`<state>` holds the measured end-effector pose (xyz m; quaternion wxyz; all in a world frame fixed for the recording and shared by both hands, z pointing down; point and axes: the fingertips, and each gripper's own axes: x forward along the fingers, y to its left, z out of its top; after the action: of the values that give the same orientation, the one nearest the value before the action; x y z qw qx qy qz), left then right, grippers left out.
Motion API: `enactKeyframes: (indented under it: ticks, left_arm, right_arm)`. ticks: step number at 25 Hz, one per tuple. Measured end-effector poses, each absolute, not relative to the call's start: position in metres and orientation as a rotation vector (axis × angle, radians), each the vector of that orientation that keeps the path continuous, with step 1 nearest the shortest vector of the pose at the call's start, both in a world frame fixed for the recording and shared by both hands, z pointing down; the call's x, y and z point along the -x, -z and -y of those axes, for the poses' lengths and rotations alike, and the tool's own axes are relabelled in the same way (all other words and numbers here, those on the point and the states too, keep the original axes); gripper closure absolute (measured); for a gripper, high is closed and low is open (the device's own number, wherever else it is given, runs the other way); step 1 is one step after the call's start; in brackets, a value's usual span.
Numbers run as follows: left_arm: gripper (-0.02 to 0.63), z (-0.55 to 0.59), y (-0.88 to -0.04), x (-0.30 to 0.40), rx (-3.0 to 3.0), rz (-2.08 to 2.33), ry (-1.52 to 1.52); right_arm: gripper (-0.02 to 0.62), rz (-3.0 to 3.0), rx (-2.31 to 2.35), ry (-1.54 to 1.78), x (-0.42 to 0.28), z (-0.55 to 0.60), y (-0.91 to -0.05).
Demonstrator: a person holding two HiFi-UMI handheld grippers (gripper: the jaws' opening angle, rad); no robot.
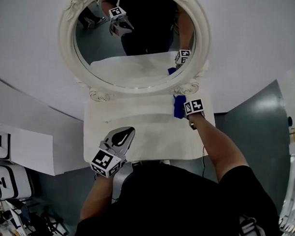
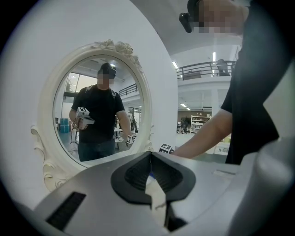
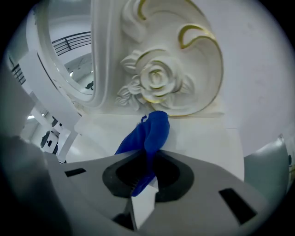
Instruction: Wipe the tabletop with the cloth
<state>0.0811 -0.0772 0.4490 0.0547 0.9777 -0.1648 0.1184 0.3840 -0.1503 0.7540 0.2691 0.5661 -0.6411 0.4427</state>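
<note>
A blue cloth [image 1: 179,106] [image 3: 147,136] hangs from my right gripper [image 1: 185,110] [image 3: 148,159], which is shut on it at the back right of the white tabletop [image 1: 137,129], close to the mirror's carved base [image 3: 161,83]. The cloth's free end rests on the tabletop [image 3: 198,138]. My left gripper [image 1: 119,138] [image 2: 150,171] is held above the table's front left part, jaws shut with nothing between them, pointing toward the mirror.
A big oval mirror [image 1: 136,37] [image 2: 99,115] in a white ornate frame stands at the back of the table against a white wall. White cabinets [image 1: 21,149] stand to the left. Grey floor [image 1: 258,124] lies on the right.
</note>
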Motion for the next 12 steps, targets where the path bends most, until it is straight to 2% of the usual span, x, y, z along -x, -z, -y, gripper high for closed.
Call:
enactKeyframes:
  ticks: [12]
  left_arm:
    - [0.594, 0.072, -0.453, -0.099, -2.986, 0.454, -0.368]
  right_arm:
    - [0.552, 1.591, -1.691, -1.215, -0.482, 0.099, -0.752]
